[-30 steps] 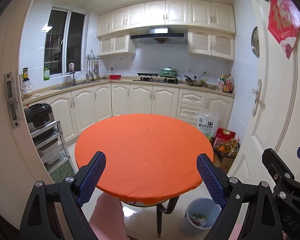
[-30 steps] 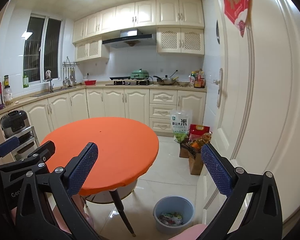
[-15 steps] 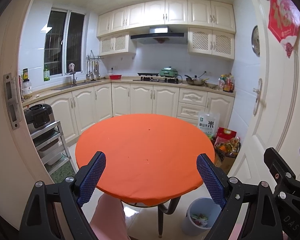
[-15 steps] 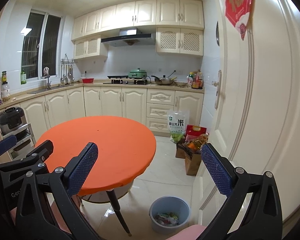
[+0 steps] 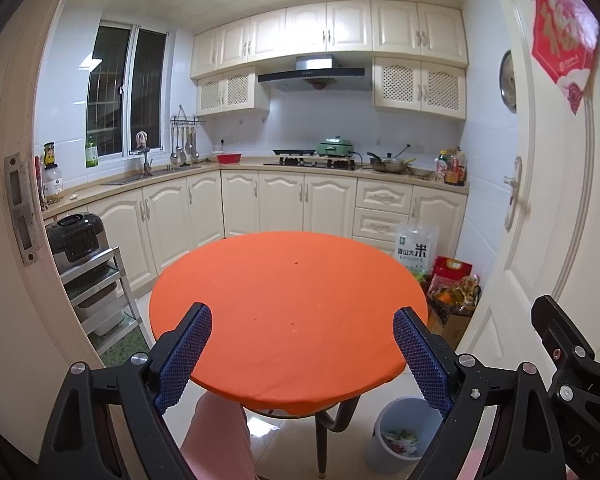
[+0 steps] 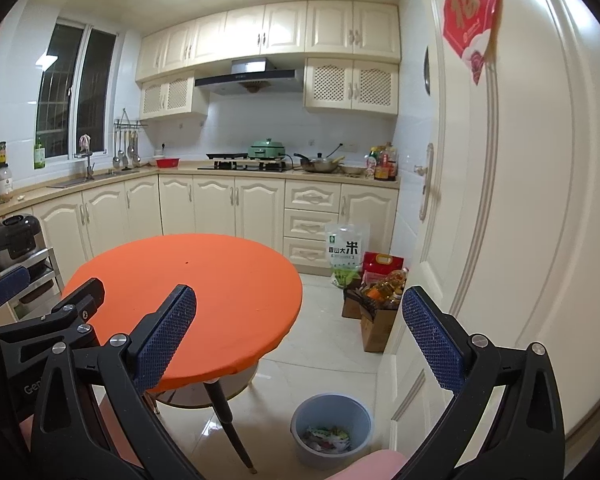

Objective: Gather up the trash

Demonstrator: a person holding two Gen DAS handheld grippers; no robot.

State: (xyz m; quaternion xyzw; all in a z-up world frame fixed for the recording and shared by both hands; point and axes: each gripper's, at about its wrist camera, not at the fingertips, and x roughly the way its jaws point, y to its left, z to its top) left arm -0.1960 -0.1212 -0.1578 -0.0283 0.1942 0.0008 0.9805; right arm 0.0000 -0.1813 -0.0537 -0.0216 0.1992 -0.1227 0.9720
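Note:
A grey-blue trash bin with crumpled wrappers inside stands on the floor by the white door; it also shows in the left wrist view. A round table with an orange cloth stands ahead; only tiny crumbs lie on the cloth. My left gripper is open and empty, held in front of the table's near edge. My right gripper is open and empty, above the floor between table and door. Each gripper shows at the edge of the other's view.
Kitchen cabinets and a counter with stove, pots and bottles line the back. A rice bag and boxes with oil bottles sit on the floor by the door. A metal rack with a rice cooker stands left.
Both views have drifted slightly back and to the right; the bin sits a little further left in the right wrist view. Both grippers stay open and empty.

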